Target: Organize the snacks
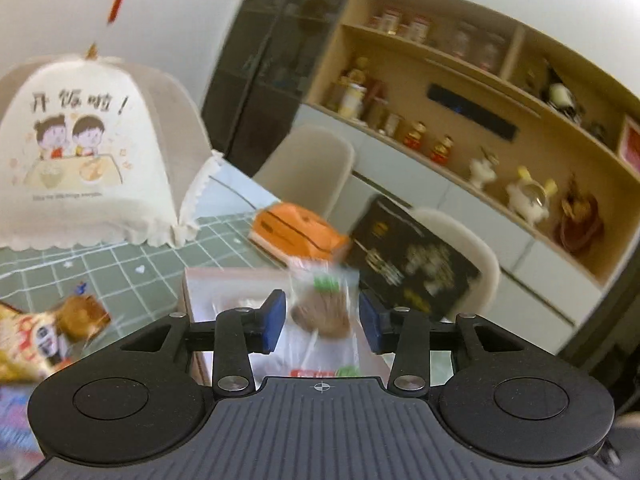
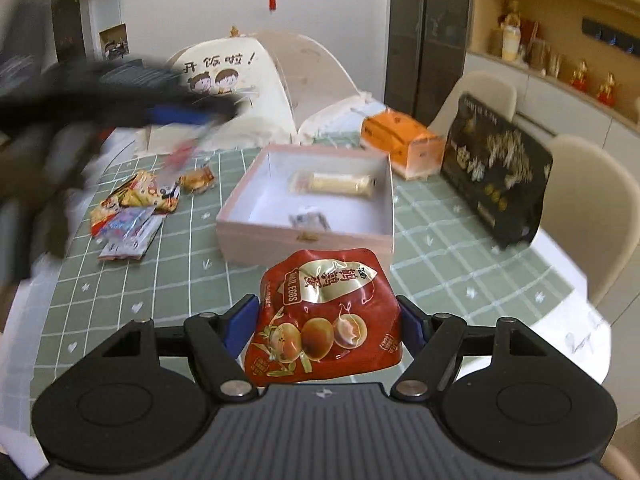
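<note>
My left gripper [image 1: 322, 320] is shut on a clear snack packet [image 1: 320, 312] with a brown piece inside, held above the near side of the pink box [image 1: 208, 280]. In the right wrist view it shows as a dark blur [image 2: 120, 108] at the upper left. My right gripper [image 2: 322, 320] is shut on a red bag of quail eggs [image 2: 326, 316], just in front of the open pink box [image 2: 248, 208]. The box holds a pale roll packet [image 2: 336, 184] and a small dark packet [image 2: 310, 220].
Several loose snack packets [image 2: 132, 208] lie on the green grid tablecloth [image 2: 432, 260] left of the box. A white mesh food cover [image 2: 256, 88], an orange tissue box [image 2: 400, 140] and a black bag [image 2: 496, 176] stand behind. Chairs [image 2: 588, 208] stand at the right.
</note>
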`<action>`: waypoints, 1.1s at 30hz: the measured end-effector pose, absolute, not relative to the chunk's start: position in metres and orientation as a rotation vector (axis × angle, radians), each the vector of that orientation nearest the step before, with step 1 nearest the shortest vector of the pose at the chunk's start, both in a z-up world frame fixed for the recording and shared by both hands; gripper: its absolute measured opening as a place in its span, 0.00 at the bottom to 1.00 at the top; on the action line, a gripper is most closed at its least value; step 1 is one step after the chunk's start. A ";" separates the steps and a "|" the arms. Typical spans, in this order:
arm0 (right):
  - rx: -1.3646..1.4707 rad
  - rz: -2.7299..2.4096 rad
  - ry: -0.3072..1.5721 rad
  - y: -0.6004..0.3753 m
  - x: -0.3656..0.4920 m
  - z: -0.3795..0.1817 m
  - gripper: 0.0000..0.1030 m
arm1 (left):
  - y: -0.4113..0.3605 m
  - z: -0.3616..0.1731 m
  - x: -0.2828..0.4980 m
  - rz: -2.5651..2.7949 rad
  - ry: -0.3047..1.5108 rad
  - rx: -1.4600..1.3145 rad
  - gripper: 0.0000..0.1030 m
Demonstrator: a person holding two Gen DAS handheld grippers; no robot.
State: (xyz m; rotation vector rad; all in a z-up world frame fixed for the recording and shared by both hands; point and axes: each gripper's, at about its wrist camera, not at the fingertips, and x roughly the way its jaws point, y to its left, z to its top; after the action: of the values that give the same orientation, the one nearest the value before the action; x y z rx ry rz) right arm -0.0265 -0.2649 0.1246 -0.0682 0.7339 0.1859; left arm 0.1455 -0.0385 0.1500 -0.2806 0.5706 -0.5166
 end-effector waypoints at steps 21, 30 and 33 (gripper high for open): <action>0.059 0.365 0.861 -0.146 0.202 0.124 0.75 | 0.182 0.072 0.091 -0.069 0.645 -0.445 0.43; -0.109 0.307 0.950 0.005 0.304 0.032 0.75 | 0.239 0.064 0.144 -0.072 0.635 -0.442 0.43; -0.126 0.324 0.995 0.014 0.315 0.012 0.53 | 0.239 0.055 0.160 -0.090 0.644 -0.431 0.43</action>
State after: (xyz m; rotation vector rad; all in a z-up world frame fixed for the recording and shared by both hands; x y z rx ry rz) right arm 0.3146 0.0136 0.0121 -0.1264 0.9955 0.3243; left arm 0.1599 0.2395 0.0550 -0.4309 0.6441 -0.0897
